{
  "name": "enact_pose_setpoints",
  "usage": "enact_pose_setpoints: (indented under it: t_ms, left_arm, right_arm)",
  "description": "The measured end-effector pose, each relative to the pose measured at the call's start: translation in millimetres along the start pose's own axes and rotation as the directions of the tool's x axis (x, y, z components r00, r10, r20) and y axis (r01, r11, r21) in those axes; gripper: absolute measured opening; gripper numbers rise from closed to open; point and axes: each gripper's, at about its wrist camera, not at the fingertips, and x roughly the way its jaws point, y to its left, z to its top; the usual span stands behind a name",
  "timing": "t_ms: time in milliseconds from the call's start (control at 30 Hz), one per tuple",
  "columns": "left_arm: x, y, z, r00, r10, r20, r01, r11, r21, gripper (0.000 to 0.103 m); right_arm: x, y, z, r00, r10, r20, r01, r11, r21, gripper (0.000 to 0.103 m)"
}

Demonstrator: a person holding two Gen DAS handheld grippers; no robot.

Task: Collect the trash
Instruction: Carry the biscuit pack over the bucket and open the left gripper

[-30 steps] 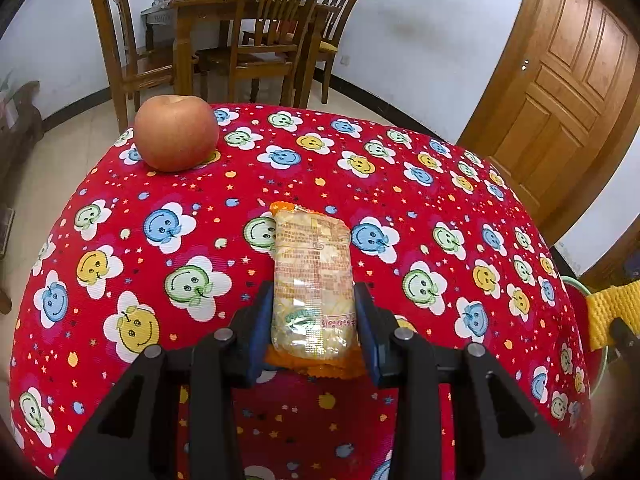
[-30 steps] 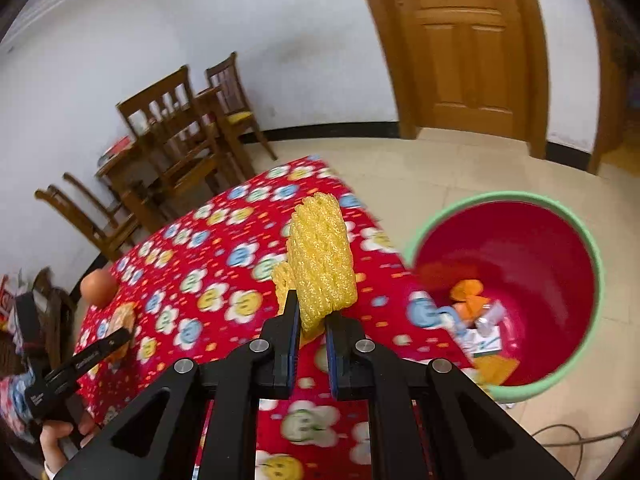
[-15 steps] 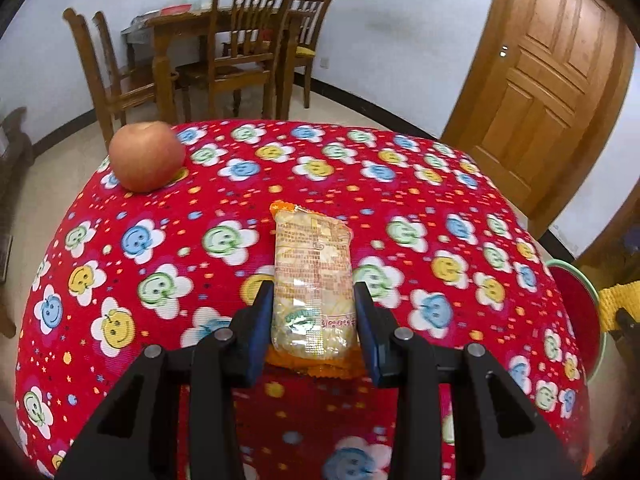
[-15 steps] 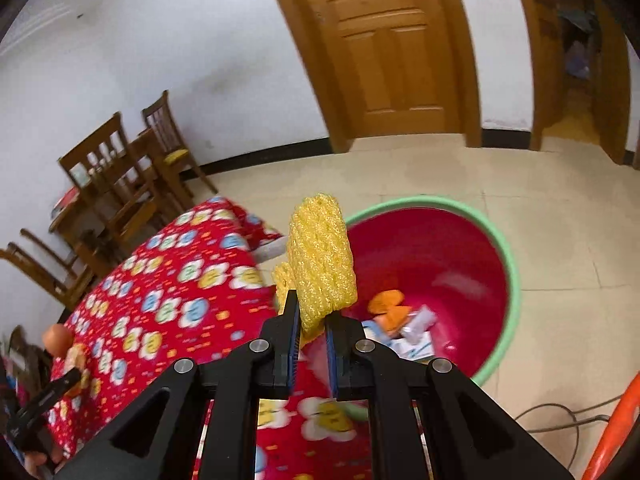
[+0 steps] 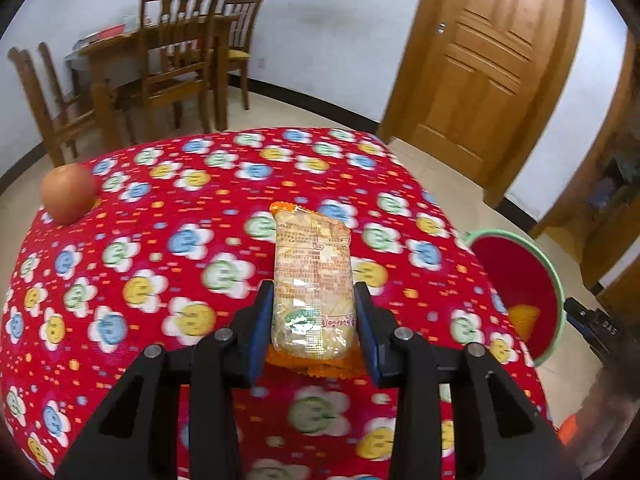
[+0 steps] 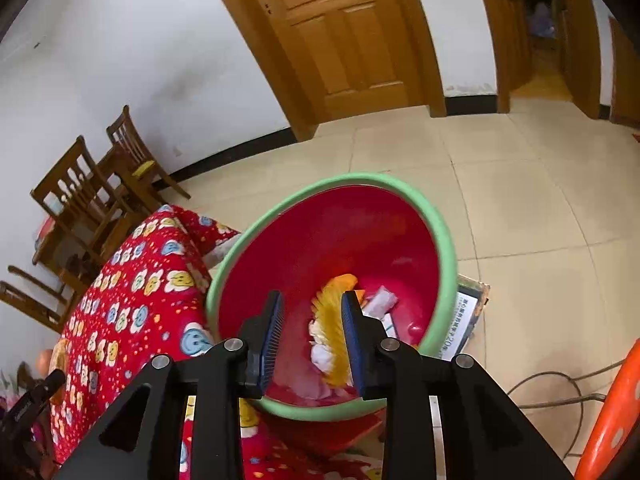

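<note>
Left gripper (image 5: 314,312) clamped on snack packet (image 5: 313,276) above table (image 5: 168,240); right gripper (image 6: 312,320) opening over bin (image 6: 444,240), yellow foam net (image 6: 332,332) dropping between jaws.

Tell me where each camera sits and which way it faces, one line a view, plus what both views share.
Left wrist: on the left tool, looking down over the red tablecloth; its black fingers grip a snack packet.
Right wrist: on the right tool, looking down into the red bin; its jaws are opening, yellow foam net falling between them.
Shared: tablecloth, bin, apple, wooden door, chairs.
</note>
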Motion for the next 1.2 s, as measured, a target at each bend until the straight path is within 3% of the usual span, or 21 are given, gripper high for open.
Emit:
enact_pose_setpoints:
  t_ms: [267,600,867,1067,1200]
  left_arm:
    - [8.9,-57.9,-1.3,0.996,-0.077,-0.037,0.08,0.993,0.082,0.039]
    - [33.2,-127.3,-12.3,0.976,-0.18,-0.12,0.198,0.967,0.16,0.039]
    - [53.4,-173.7,-18.6,0.965,-0.213,-0.152,0.244,0.943,0.227,0.039]
    - [64.3,-188.3,-18.9,0.958,-0.236,-0.165,0.271,0.932,0.241,0.039]
    - [64.5,-190.1,-18.5,0.956,-0.252,-0.152,0.282,0.931,0.233,0.056]
  right_arm:
    - [-10.8,-19.7,-0.7,1.0,0.015,0.008,-0.015,1.0,0.017,0.032]
    - [-20.3,-34.4,-6.5,0.999,0.04,0.004,-0.04,0.998,0.04,0.038]
    - [-22.3,-39.3,-9.0,0.999,0.055,0.0,-0.054,0.998,0.041,0.038]
    - [-20.2,-47.1,-9.4,0.999,0.053,-0.003,-0.053,0.997,0.054,0.038]
    - [-18.3,-49.5,-10.2,0.999,0.052,-0.01,-0.051,0.997,0.059,0.038]
